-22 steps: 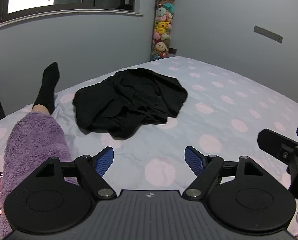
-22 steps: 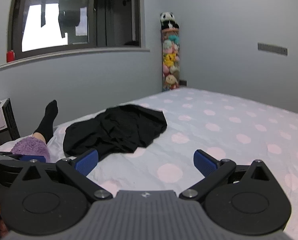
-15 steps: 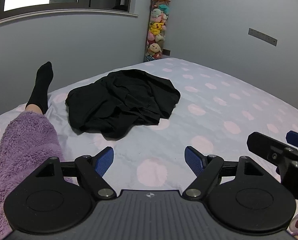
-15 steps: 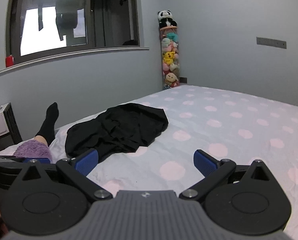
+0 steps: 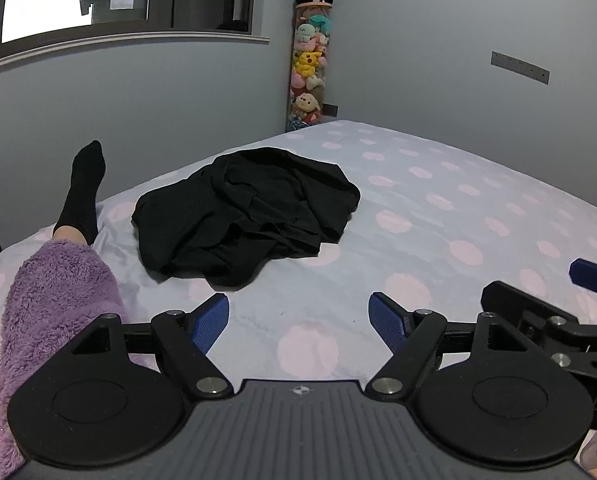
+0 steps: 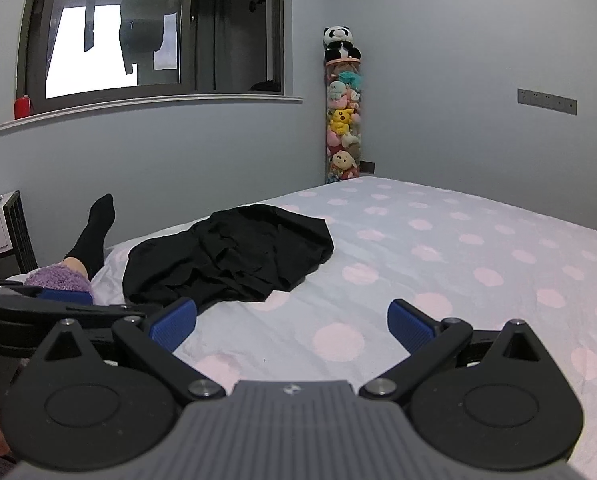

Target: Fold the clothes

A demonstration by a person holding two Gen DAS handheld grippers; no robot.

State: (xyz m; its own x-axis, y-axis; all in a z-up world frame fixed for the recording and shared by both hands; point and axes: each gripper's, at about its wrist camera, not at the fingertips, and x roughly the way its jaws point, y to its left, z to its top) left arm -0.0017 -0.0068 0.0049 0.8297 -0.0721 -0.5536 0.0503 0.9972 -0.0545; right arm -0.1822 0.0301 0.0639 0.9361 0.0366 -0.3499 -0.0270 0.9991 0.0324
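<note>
A crumpled black garment [image 5: 246,216] lies in a heap on the bed, ahead of both grippers; it also shows in the right wrist view [image 6: 230,256]. My left gripper [image 5: 298,322] is open and empty, held above the sheet short of the garment. My right gripper [image 6: 292,322] is open and empty, also short of the garment. The right gripper's finger shows at the right edge of the left wrist view [image 5: 538,312]. The left gripper shows at the left edge of the right wrist view [image 6: 38,308].
The bed [image 5: 458,220] has a pale sheet with pink dots. A person's leg in purple fleece [image 5: 58,292] and a black sock [image 5: 82,192] lies at the left. A tall tube of plush toys [image 5: 308,60] stands in the far corner. Grey walls and a window [image 6: 154,32] lie behind.
Both views have shifted slightly; the garment sits a little lower and nearer in the left wrist view. Both grippers stay open and empty. The garment has not moved on the bed.
</note>
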